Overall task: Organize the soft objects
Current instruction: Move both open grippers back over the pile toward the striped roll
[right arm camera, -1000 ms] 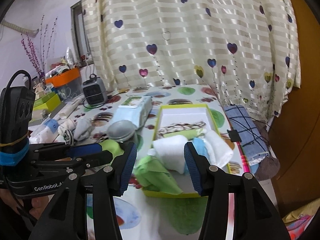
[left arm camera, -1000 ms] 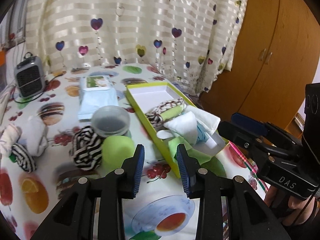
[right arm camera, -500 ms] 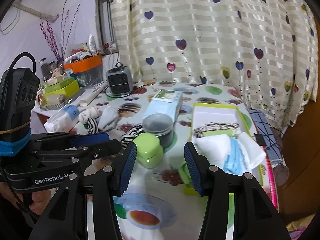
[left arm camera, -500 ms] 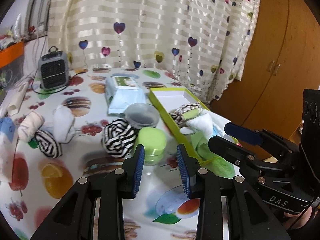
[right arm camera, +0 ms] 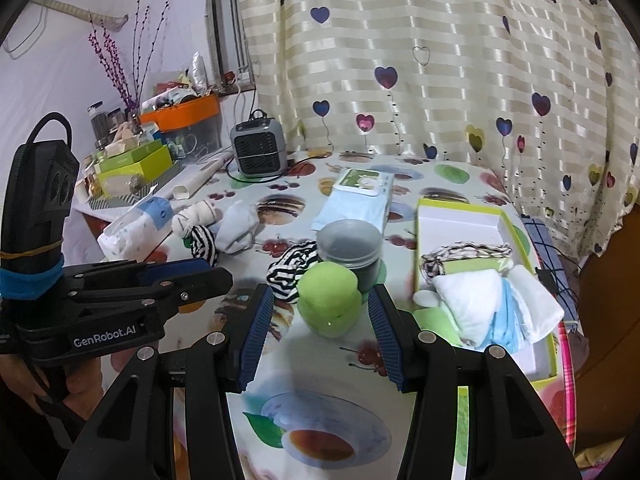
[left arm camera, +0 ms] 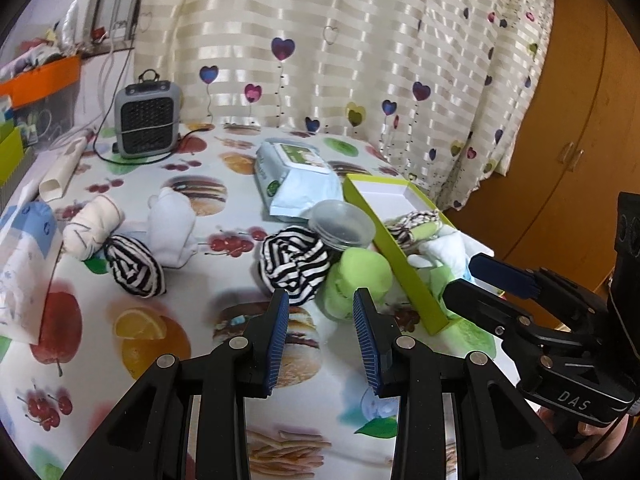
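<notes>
A yellow-green box [right arm camera: 505, 216] [left arm camera: 394, 256] at the table's right holds several folded soft cloths: white [right arm camera: 472, 300], blue, green and striped ones. Loose on the table lie a black-and-white striped sock ball [left arm camera: 294, 262] [right arm camera: 290, 270], a second striped ball [left arm camera: 134, 266], a white sock [left arm camera: 170, 224] and a cream rolled sock [left arm camera: 90, 224]. My left gripper [left arm camera: 320, 334] is open and empty, just short of the striped ball. My right gripper [right arm camera: 320, 332] is open and empty, its fingers either side of a green jar [right arm camera: 329, 300].
A grey lidded tub [right arm camera: 349, 246] stands behind the green jar. A wet-wipes pack [left arm camera: 294, 178], a small grey heater [left arm camera: 147, 122], a tissue pack [left arm camera: 22, 264] and a white tube [left arm camera: 60, 174] also lie on the fruit-print tablecloth. Cluttered shelves lie at the far left.
Both grippers have swung left, away from the box toward the middle of the table. The loose socks have come further into view. Both stay open.
</notes>
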